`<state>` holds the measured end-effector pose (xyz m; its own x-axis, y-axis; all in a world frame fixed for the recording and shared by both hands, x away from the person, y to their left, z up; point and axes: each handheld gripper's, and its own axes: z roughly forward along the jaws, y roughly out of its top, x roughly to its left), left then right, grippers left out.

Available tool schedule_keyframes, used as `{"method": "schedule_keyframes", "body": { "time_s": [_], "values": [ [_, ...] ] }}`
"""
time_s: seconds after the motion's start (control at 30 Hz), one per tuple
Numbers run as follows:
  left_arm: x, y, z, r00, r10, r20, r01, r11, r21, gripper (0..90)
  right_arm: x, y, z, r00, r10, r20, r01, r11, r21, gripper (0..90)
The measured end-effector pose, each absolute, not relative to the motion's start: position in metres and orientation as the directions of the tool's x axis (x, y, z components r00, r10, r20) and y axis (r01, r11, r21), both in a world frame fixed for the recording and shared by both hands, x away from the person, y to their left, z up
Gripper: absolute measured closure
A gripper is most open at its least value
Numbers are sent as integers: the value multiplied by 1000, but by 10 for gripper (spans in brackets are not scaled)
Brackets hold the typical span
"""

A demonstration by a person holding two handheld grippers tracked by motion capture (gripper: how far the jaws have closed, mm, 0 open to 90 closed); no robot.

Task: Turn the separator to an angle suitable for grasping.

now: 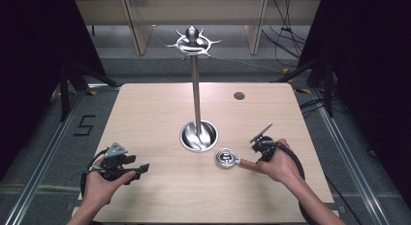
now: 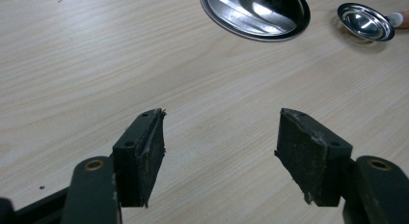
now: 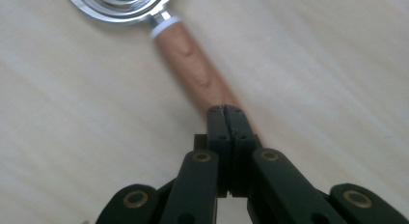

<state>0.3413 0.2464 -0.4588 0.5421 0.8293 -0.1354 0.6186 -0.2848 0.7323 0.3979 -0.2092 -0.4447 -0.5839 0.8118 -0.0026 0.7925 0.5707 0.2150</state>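
On the table stands a tall hook stand. The left tongs gape, empty. The right tongs look closed above the ladle handle; a hold I cannot confirm. Grip mid-handle before lifting.

Both forearms bare, no sleeves seen. Left gripper: black jaws w/ worn pads, brass-coloured screws, grey three-cornered plate on top. Right gripper: same black build, black cable attached.

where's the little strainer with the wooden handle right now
In the high view the strainer lies right of the stand's round base, its wooden handle toward the right gripper.
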Motion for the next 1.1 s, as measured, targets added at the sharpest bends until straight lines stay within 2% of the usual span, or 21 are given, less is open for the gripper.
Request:
{"method": "schedule_keyframes", "body": {
  "time_s": [0.2, 0.27, 0.33, 0.5, 0.67, 0.83, 0.9, 0.93, 1.1],
  "values": [
    [341, 244, -460, 530, 836, -141, 617, -266, 741, 332, 386, -201, -455, -612, 789, 44, 785, 600, 153, 900],
    [341, 249, -458, 558, 821, -118, 617, -316, 721, 332, 387, -202, -464, -567, 822, 48, 821, 559, 112, 900],
    [342, 248, -458, 551, 826, -121, 615, -304, 728, 332, 392, -208, -468, -572, 819, 34, 817, 566, 109, 900],
    [342, 245, -460, 535, 832, -148, 624, -271, 733, 332, 405, -214, -471, -541, 841, 1, 834, 536, 127, 900],
    [342, 245, -461, 532, 834, -147, 620, -265, 739, 332, 432, -219, -474, -463, 885, -43, 872, 464, 158, 900],
    [342, 246, -461, 528, 836, -147, 623, -263, 737, 332, 451, -216, -472, -430, 902, -48, 888, 432, 161, 900],
    [342, 246, -461, 535, 831, -153, 626, -269, 732, 332, 460, -214, -471, -423, 906, -37, 891, 423, 163, 900],
    [342, 246, -461, 534, 831, -156, 627, -266, 732, 332, 468, -213, -472, -408, 913, 2, 898, 402, 178, 900],
    [342, 246, -461, 533, 832, -156, 628, -265, 732, 332, 478, -211, -472, -395, 918, 15, 902, 385, 197, 900]
  ]
}}
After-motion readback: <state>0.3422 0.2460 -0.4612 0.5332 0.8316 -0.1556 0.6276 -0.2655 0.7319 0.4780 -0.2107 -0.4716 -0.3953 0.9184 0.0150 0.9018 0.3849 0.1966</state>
